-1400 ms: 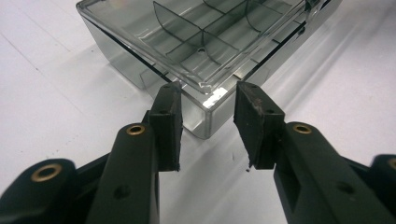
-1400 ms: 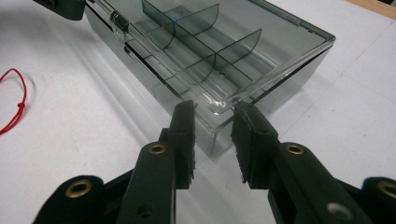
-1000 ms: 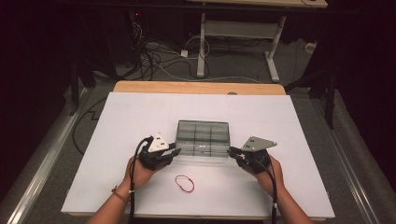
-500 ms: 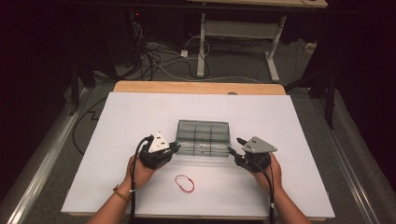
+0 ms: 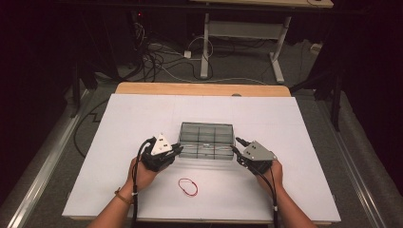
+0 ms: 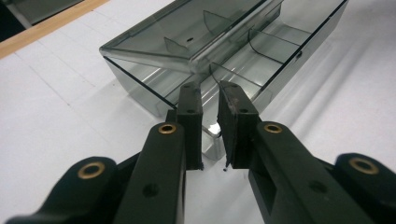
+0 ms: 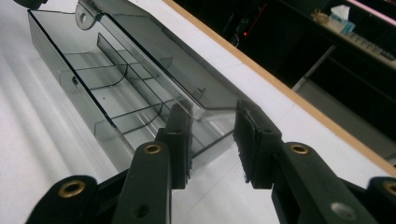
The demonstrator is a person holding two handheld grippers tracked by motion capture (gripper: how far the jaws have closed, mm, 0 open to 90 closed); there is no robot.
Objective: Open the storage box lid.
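Observation:
A clear grey compartment box (image 5: 206,140) lies mid-table with its lid (image 6: 187,32) partly raised. My left gripper (image 5: 179,149) is at its left end. In the left gripper view its jaws (image 6: 210,91) have closed to a narrow gap and grip the box's (image 6: 261,51) near end wall. My right gripper (image 5: 236,145) is at the right end. Its jaws (image 7: 212,112) have just been closing and stand wider, with the box's (image 7: 93,70) end corner between them under the lid (image 7: 177,70); I see no firm press.
A red rubber band (image 5: 188,186) lies on the white table top (image 5: 119,142) near the front, between my two hands. A wooden edge (image 5: 199,89) runs along the table's far side, with cables and a desk frame on the floor beyond.
The right gripper has edged slightly toward me at the box's right end. The left gripper, the box and the rubber band stay where they were.

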